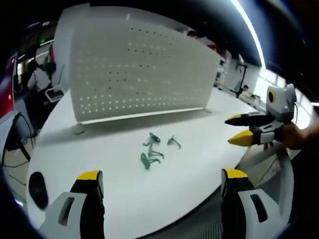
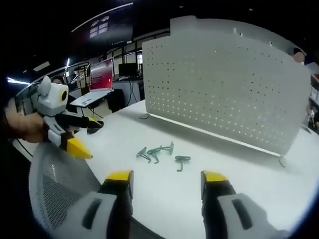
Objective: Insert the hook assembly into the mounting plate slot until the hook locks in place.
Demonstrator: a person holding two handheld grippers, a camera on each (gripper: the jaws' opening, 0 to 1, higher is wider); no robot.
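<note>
Lying loose on the white desk (image 1: 119,199), green hooks (image 1: 152,152) sit at six o'clock below the pegboard (image 1: 139,69); left gripper (image 1: 162,181) and right gripper (image 2: 167,181) both gape wide, empty.

from my seat the white round table top (image 1: 124,164) reads bright and evenly lit. a long ceiling light strip (image 1: 247,31) glares at the top of the left gripper view. the white perforated upright panel (image 2: 224,79) glows, casting a soft shadow at its foot. edges bend strongly; backgrounds go dim and soft.
</note>
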